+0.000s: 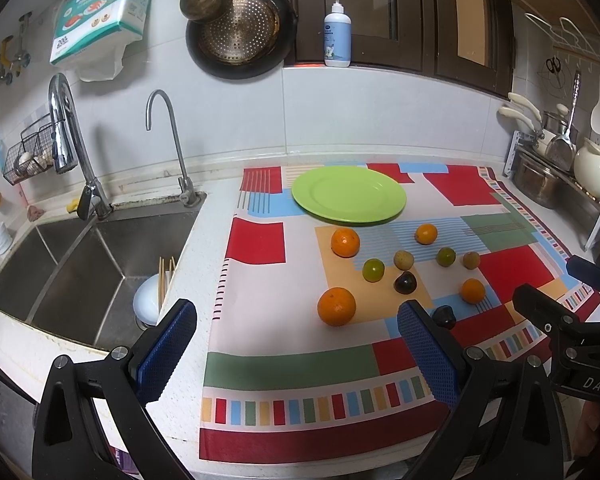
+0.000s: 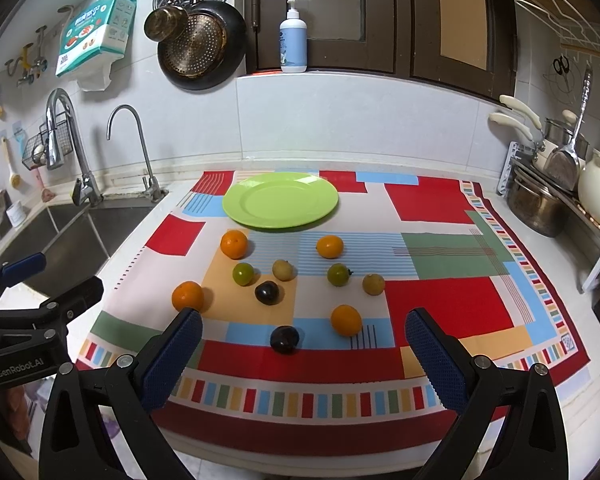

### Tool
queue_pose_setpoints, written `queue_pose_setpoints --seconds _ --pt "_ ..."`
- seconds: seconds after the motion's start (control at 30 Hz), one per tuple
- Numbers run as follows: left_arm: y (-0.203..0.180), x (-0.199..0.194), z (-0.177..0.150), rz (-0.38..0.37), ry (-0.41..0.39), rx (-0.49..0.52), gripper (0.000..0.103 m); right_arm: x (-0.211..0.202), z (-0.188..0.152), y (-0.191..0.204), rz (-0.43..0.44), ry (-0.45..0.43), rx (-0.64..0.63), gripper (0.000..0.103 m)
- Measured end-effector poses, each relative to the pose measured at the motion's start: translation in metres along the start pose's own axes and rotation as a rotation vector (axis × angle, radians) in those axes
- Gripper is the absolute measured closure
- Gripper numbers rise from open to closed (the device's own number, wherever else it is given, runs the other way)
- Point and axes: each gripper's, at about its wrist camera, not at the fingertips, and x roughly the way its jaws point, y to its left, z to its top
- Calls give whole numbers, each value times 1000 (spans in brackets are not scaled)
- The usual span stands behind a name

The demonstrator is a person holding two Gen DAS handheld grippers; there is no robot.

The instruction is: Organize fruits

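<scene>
Over on the sink side the left gripper hangs wide open with the near orange just ahead, while the right gripper, also spread empty, faces the dark plum, green plate well beyond.

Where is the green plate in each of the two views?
Left wrist: the plate lies slightly right of centre, behind the fruits.
Right wrist: the plate lies slightly left of centre, behind the fruits.
Shared landmark: the soap bottle stands on the ledge above it.
</scene>
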Motion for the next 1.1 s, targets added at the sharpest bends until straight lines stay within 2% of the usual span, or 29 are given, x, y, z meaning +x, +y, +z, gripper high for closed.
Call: queue_pose_setpoints --seconds 0.43,0.7,0.87,1.1 --pt "5 9 -1 -10 9 8 1 4 -2 3 -2 5 2 1" --pt "7 22 -1 -27 23 34 1 16 -2 7 6 39 0 1" --pt "2 39 -4 -56 35 75 8 31 -5 8 23 84 -6 1" --pt "-4 62 -8 -96 65 114 17 63 -13 9 75 168 -8 14"
